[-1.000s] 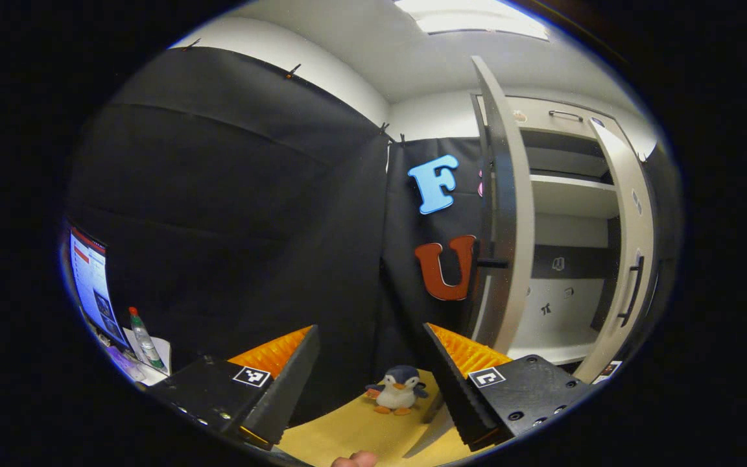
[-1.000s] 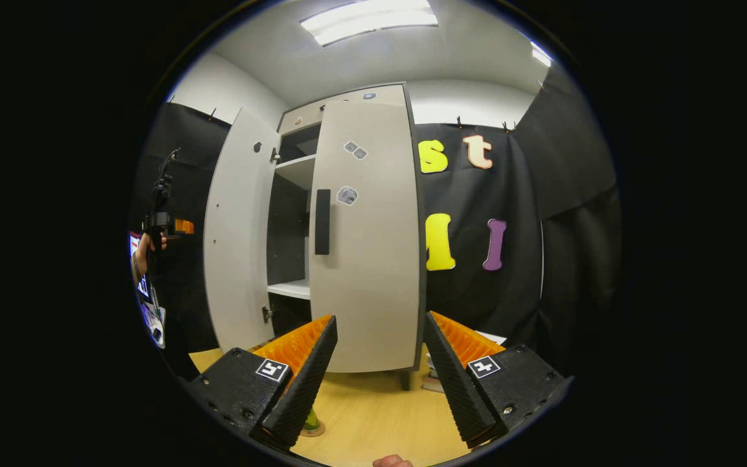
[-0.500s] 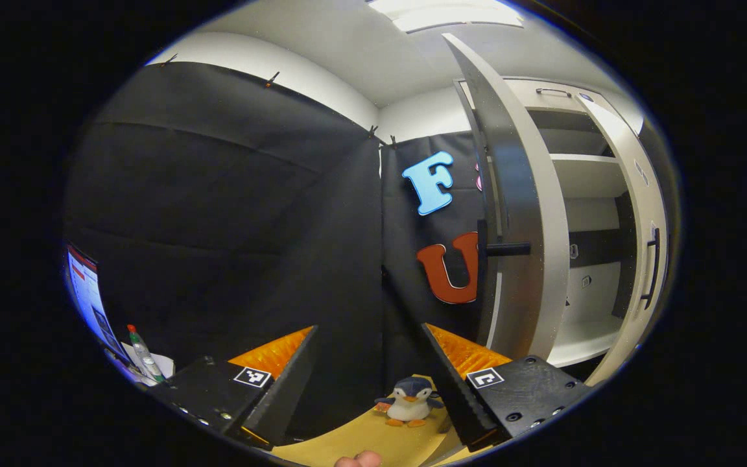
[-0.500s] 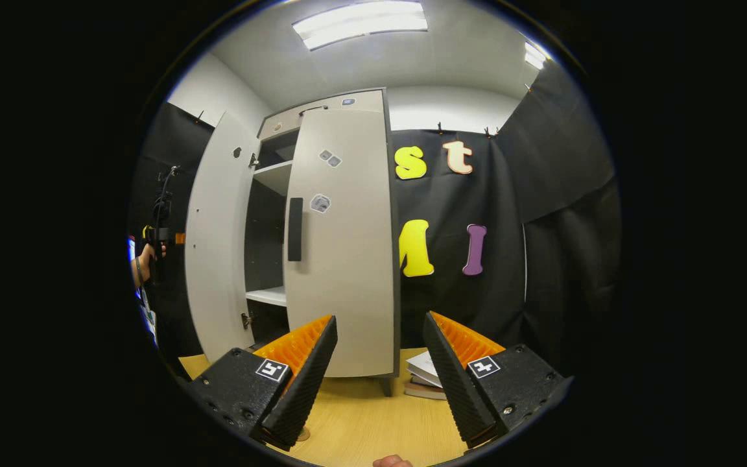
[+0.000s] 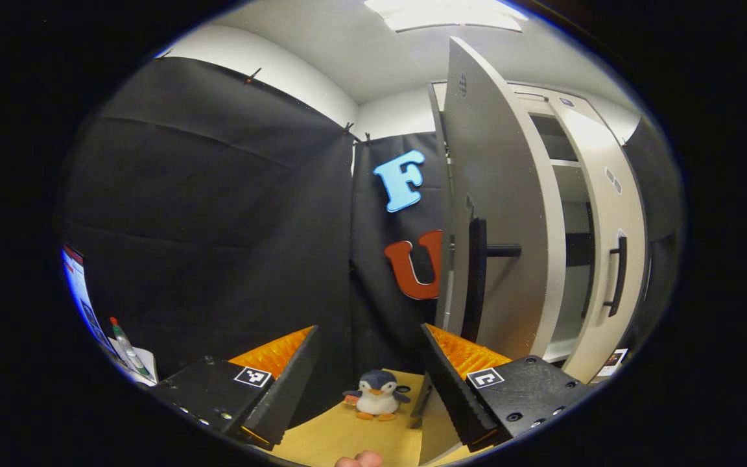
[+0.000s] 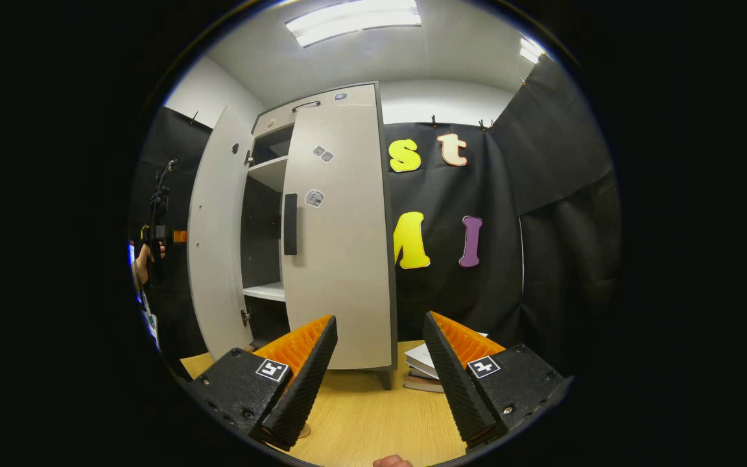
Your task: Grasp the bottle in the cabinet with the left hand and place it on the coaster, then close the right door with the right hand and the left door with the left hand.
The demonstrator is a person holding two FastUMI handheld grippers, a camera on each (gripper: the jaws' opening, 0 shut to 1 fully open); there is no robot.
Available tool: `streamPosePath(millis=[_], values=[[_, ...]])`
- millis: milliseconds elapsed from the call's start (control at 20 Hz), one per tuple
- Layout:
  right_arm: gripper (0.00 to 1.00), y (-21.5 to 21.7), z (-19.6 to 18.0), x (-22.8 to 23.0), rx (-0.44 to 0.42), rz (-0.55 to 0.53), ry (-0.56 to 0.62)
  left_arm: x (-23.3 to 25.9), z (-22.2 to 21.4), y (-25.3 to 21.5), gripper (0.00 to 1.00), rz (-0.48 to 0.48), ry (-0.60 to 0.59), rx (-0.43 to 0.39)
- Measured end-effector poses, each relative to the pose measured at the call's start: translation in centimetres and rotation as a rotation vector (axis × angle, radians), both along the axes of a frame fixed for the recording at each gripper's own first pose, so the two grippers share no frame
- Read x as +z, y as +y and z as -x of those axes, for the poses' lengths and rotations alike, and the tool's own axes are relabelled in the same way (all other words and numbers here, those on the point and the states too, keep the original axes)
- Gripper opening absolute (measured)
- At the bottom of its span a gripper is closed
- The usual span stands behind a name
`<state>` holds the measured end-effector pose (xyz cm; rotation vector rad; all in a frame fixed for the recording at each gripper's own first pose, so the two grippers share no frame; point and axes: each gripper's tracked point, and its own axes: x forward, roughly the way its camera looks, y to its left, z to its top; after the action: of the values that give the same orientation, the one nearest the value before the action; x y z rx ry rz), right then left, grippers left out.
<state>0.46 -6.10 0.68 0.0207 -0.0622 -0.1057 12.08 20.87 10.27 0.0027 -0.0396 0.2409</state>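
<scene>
My left gripper [image 5: 368,331] is open and empty, and points at the outer face of the cabinet's left door [image 5: 497,194] near its dark handle [image 5: 476,279]. This door stands partly open. The right door [image 5: 607,220] is nearly shut, leaving a narrow gap onto the shelves. My right gripper [image 6: 379,319] is open and empty, held back from the right door [image 6: 341,240] and its handle [image 6: 290,224]. The left door [image 6: 214,233] hangs open beside it. A hand holds the left gripper [image 6: 161,232] beyond that door. The coaster's edge [image 6: 305,429] peeks past my left finger.
A penguin plush [image 5: 377,401] stands on the wooden table [image 5: 347,434] between my left gripper's fingers. A small bottle [image 5: 124,337] and a screen [image 5: 78,292] sit far left. Stacked books [image 6: 424,370] lie right of the cabinet's foot. Black cloth walls close in around.
The left gripper has moved around the left door: first seen edge-on, the door now shows its outer face and handle, and the cabinet opening looks narrower. The right gripper has shifted slightly right.
</scene>
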Motion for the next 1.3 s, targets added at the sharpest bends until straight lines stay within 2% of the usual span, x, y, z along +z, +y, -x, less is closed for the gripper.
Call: streamPosePath(millis=[250,300,350,400,450,550,600,650,700,800,950,1000,1050,1100,1300], values=[[0.82,0.0,0.5,0.9,-0.008,0.002,-0.023,-0.3,-2.1,-7.3,0.94,0.022,0.012,-0.22],[0.82,-0.2,0.6,1.2,-0.014,0.004,-0.027,0.0,-2.7,-8.3,0.94,0.024,0.011,-0.236],[0.82,-0.2,0.6,1.2,-0.016,0.005,-0.028,0.1,-3.1,-8.6,0.94,0.022,0.006,-0.234],[0.82,-0.2,0.8,1.2,-0.018,0.005,-0.024,0.2,-3.3,-9.1,0.99,0.024,0.0,-0.239],[0.82,-0.1,1.1,1.3,-0.022,0.006,-0.025,0.3,-3.3,-9.6,0.95,0.031,-0.006,-0.25],[0.83,-0.3,1.4,1.8,-0.035,0.014,-0.031,0.6,-2.9,-10.1,0.98,0.04,-0.01,-0.265],[0.82,-0.4,1.6,2.0,-0.04,0.017,-0.035,0.5,-2.5,-10.4,0.95,0.039,-0.013,-0.27],[0.83,-0.5,1.7,2.1,-0.045,0.018,-0.036,0.4,-2.1,-10.7,0.98,0.041,-0.01,-0.277],[0.82,-0.4,1.8,2.1,-0.045,0.016,-0.036,0.2,-1.5,-11.2,0.95,0.045,-0.001,-0.286],[0.82,-0.4,1.7,2.1,-0.049,-0.002,-0.035,-0.3,-0.8,-11.9,0.95,0.051,0.018,-0.297],[0.83,-0.2,2.1,2.5,-0.046,-0.037,-0.041,-0.8,0.9,-13.7,0.95,0.036,-0.007,-0.302],[0.83,-0.3,2.3,2.9,-0.045,-0.038,-0.051,-1.2,1.5,-14.5,1.0,0.025,-0.012,-0.302],[0.83,-0.5,2.4,3.1,-0.044,-0.037,-0.054,-1.8,2.3,-15.4,0.99,0.015,-0.007,-0.304],[0.82,-0.4,2.6,3.3,-0.043,-0.041,-0.055,-2.5,3.0,-16.3,0.95,0.009,0.0,-0.311],[0.82,-0.9,3.2,3.8,-0.066,-0.045,-0.054,-5.3,6.3,-19.6,0.95,0.041,0.016,-0.368]])
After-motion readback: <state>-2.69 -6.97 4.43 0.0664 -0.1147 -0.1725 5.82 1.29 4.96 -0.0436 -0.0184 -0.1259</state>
